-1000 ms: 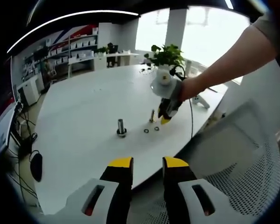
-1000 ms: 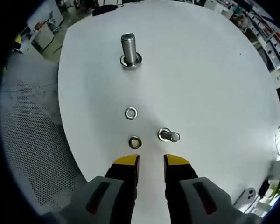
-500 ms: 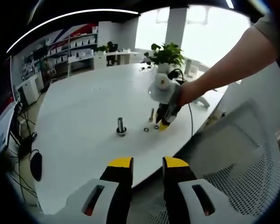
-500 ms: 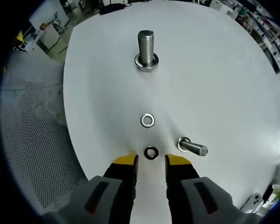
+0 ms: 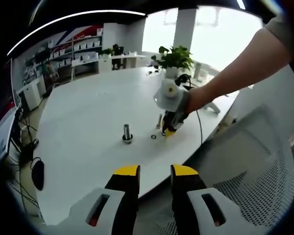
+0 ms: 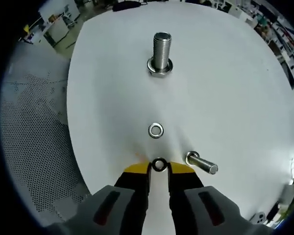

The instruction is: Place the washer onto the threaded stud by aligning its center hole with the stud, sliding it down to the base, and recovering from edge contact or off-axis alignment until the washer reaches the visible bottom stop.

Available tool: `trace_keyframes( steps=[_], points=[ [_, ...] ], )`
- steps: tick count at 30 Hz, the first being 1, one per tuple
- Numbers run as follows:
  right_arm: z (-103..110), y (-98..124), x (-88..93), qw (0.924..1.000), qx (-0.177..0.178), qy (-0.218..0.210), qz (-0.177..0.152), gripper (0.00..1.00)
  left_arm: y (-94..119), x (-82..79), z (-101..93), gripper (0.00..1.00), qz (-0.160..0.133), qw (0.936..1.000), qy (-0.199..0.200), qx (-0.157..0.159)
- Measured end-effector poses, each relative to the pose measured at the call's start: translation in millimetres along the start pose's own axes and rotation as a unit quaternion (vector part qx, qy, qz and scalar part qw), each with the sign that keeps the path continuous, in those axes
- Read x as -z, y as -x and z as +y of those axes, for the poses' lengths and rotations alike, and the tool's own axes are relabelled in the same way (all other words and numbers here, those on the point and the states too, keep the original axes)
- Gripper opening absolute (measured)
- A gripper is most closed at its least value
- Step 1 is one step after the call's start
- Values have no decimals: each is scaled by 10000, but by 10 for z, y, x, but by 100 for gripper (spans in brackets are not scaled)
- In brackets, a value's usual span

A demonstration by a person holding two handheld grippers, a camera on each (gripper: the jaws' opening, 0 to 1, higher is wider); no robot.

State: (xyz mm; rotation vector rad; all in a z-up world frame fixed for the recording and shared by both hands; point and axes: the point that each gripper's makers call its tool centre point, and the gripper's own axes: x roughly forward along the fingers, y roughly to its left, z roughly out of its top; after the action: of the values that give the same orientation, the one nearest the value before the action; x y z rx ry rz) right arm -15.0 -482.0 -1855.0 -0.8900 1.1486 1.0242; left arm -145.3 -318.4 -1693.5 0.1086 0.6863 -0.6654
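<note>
White tabletop (image 6: 225,88) lay ahead as the right gripper (image 6: 159,169) apparently pinched a washer (image 6: 159,164), needing lift toward the threaded stud (image 6: 161,53).

The table (image 6: 225,88) has a smooth white top that looks matt, with only a soft shine. The big threaded stud (image 6: 161,45) is grey metal with fine ridges, and it gleams a little. The smaller stud (image 6: 202,163) is shiny metal too. One washer (image 6: 156,130) is bright, smooth metal, and the dark washer (image 6: 159,164) looks duller. The right gripper (image 6: 159,170) has glossy yellow tips on black, with pale grey plastic behind. The chair (image 6: 34,147) is grey mesh full of tiny holes.
</note>
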Motion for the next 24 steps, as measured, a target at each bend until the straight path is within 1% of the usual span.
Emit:
trace_keyframes(
  steps=[4,7,9,12,14,17,18,19,21,24],
  points=[
    [-25,1,-6,9998,-90,-163,71,16,1,-3,3,23,-6,10000,2,-7],
    [-12,-2,1,9998,-120,-37,135,16,1,-5,3,23,-6,10000,4,-12],
    [-14,-14,-7,9997,-109,24,239,16,0,-3,3,23,-1,10000,5,-12],
    [-16,-15,-8,9989,-53,-121,455,16,1,-1,0,23,6,10000,5,-7],
    [-19,-19,-12,9984,-34,-149,548,16,-1,5,-4,23,21,10000,0,3],
    [-13,-6,-12,9970,-14,-338,691,15,-4,5,-4,23,27,10000,-1,8],
    [-15,-4,-12,9968,-11,-380,698,15,-4,8,-6,23,34,10000,-2,10],
    [-41,9,-24,9970,79,-364,673,14,-3,10,-9,23,40,10000,-5,15],
    [-15,16,-29,9965,67,-554,622,14,-1,14,-8,23,44,10000,-3,14],
    [3,33,-32,9975,96,-505,495,14,-2,12,-4,23,37,10000,3,7]
  ],
)
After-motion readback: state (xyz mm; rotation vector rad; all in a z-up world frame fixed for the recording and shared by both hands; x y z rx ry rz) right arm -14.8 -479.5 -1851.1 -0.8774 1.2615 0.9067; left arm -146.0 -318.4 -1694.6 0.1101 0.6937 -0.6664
